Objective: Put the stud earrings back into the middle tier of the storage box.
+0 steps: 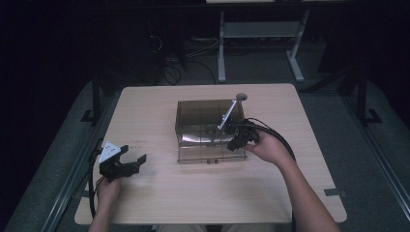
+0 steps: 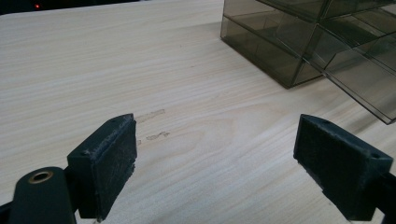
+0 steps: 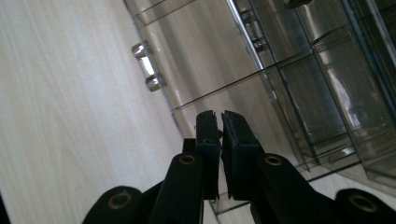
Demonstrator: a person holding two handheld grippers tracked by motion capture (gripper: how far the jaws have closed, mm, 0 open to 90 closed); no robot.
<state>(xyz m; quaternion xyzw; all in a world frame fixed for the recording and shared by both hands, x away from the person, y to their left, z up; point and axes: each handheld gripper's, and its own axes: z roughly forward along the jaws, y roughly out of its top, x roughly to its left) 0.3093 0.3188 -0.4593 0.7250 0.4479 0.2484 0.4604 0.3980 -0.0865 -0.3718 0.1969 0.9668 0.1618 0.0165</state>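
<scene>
Drawers of the smoky plastic organizer at the worktop's centre look stiff, light and slippery; the small metal handles seem the best grip. Right tool is clenched empty against its front, left tool released, well apart.

You will find no legible text, label, brand, number or sign here; the faint marks on the wooden surface are smudges, too indistinct to read as characters.
</scene>
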